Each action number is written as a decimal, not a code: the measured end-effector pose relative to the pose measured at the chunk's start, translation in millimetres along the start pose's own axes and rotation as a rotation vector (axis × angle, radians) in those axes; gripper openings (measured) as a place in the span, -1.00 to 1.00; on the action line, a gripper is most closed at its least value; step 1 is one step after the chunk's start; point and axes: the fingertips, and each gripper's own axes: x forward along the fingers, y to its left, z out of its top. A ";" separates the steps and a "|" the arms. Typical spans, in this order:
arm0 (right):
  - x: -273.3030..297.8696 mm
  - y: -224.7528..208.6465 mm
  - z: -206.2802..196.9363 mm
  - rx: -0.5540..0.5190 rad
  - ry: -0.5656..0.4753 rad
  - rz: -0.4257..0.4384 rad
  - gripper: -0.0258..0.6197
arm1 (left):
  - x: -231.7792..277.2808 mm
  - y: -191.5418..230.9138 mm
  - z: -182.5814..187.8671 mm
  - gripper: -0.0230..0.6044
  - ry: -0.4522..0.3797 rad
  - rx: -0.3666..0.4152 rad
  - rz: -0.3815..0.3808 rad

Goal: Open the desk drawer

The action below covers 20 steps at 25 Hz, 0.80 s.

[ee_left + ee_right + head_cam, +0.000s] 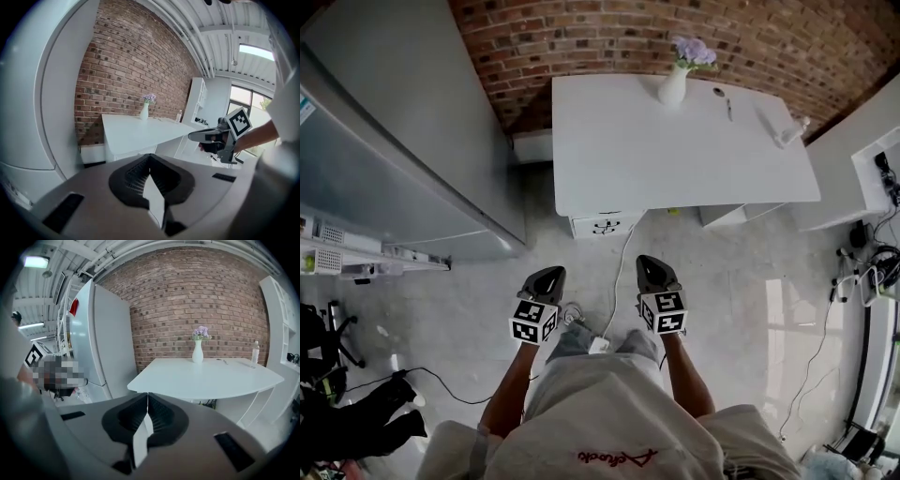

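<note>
Short of one desk [656, 159] with one drawer [605, 225] and one vase [673, 86], left claw [553, 271] and right claw [647, 262] hang clenched, empty.

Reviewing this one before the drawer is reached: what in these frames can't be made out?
- Drawer unit: in the head view, the desk top covers all but a strip of its front, and the handle is too small to read.
- Thin item on the desk: in the head view, too small to identify.
- Bottle: in the right gripper view, too small to tell its label or contents.
</note>
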 end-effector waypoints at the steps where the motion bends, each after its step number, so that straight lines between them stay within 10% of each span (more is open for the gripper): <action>1: 2.4 -2.3 -1.5 -0.001 0.002 0.005 -0.86 | 4.0 -1.8 -0.7 -0.89 0.005 0.002 -0.001; 20: 37.5 -68.0 -52.7 -0.049 0.090 0.173 -0.86 | 75.2 -53.8 -32.4 -0.89 0.046 -0.072 0.110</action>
